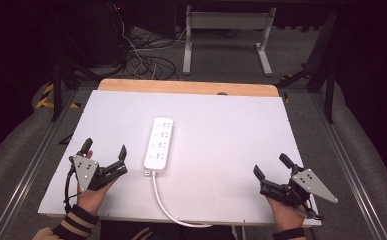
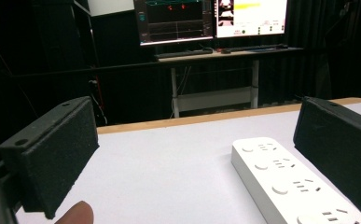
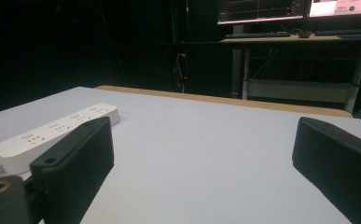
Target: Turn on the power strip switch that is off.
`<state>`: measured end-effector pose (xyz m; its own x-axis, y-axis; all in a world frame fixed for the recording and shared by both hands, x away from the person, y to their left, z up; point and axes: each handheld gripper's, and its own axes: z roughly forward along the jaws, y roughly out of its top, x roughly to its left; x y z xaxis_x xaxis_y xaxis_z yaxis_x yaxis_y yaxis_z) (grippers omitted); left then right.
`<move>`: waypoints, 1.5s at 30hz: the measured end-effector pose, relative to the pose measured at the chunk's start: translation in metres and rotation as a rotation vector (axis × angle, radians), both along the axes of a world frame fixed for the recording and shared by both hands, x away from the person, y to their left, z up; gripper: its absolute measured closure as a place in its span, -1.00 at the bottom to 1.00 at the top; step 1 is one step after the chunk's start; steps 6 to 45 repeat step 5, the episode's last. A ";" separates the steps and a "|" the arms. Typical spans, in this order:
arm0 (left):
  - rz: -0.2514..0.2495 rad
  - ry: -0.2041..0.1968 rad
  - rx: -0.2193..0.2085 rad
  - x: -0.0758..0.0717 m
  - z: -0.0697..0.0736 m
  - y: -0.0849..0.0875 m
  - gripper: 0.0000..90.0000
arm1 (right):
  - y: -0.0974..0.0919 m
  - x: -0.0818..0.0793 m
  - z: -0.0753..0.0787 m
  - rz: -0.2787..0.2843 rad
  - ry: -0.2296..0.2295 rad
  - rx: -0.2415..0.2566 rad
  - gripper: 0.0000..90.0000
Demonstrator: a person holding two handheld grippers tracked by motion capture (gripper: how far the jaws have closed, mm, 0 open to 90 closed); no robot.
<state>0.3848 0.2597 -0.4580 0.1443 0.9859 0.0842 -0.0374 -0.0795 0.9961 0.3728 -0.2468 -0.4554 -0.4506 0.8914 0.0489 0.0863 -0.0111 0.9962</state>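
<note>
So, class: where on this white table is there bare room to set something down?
The widest bare patch lies between the power strip and the right gripper, running to the table's far wooden edge. A narrower strip lies left of the power strip, beyond the left gripper. The cable crosses the near-centre.

white power strip [image 1: 160,144], black fingers [image 2: 52,156], seemingly striped cuff [image 1: 76,224]

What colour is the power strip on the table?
White, with a white cable; the power strip shows best in the high view.
</note>
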 end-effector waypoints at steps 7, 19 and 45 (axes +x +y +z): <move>-0.003 0.005 0.002 0.001 -0.001 -0.001 -1.00 | 0.000 0.001 0.000 -0.002 -0.001 -0.005 -0.86; -0.003 0.005 0.002 0.001 -0.001 -0.001 -1.00 | 0.000 0.001 0.000 -0.002 -0.001 -0.005 -0.86; -0.003 0.005 0.002 0.001 -0.001 -0.001 -1.00 | 0.000 0.001 0.000 -0.002 -0.001 -0.005 -0.86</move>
